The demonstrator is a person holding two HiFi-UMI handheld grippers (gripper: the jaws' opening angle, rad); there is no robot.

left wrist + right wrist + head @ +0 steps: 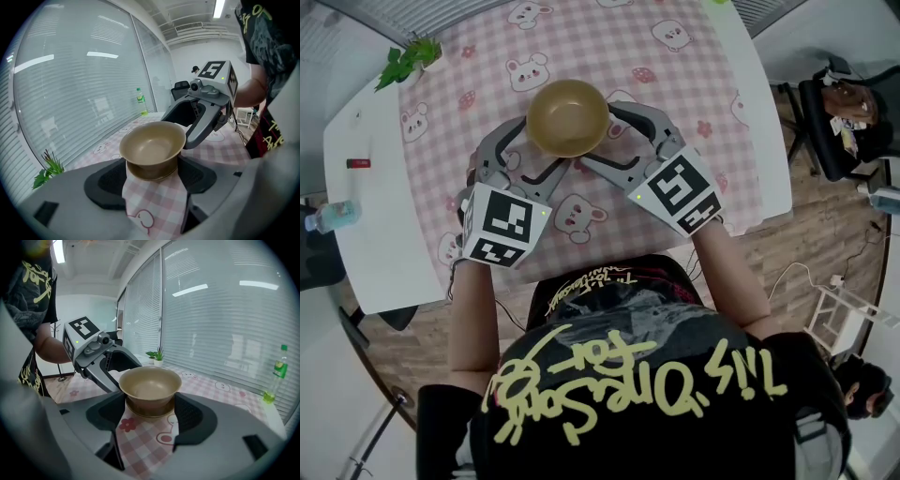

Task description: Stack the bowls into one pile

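A tan bowl (567, 117) sits nested in a second tan bowl, whose rim shows just below it (152, 174) (149, 412). The pile rests on the pink checked tablecloth (609, 47). My left gripper (545, 146) (153, 180) comes at the pile from the near left and stands open. Its pads (108, 180) sit close on both sides of the lower bowl's base. My right gripper (598, 133) (150, 416) comes from the near right, also open, with its pads (192, 416) flanking the same base. Each gripper shows in the other's view (206, 112) (93, 355).
A small green plant (411, 58) stands at the table's far left corner. A red item (358, 163) lies on the white table edge, and a bottle (328, 216) is further left. A green bottle (276, 373) stands by the window blinds. A black chair (839, 112) is right of the table.
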